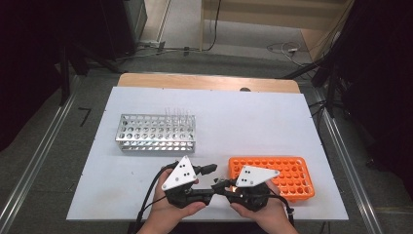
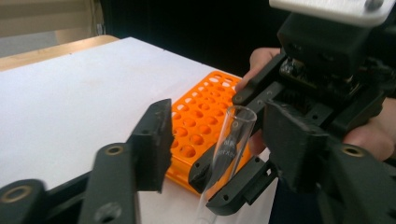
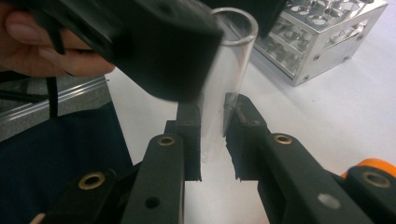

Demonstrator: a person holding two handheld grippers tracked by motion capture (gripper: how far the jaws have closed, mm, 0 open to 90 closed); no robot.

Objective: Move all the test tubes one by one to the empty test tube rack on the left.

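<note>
The white table carries two racks. The metal rack stands toward the far left with a few clear tubes upright at its right end; the orange rack lies at the near right, its holes showing bare, just beyond the right hand. Nothing stands between the two racks, and the metal rack is well apart from the hands.

Both hands sit close together at the near edge, their grippers pointed toward each other. The right gripper has its jaws clenched on a glass test tube, which stands tilted, open mouth upward, over the table's near edge. The left gripper faces it with the tube's upper part between its jaws; I cannot tell whether they press on the glass yet
</note>
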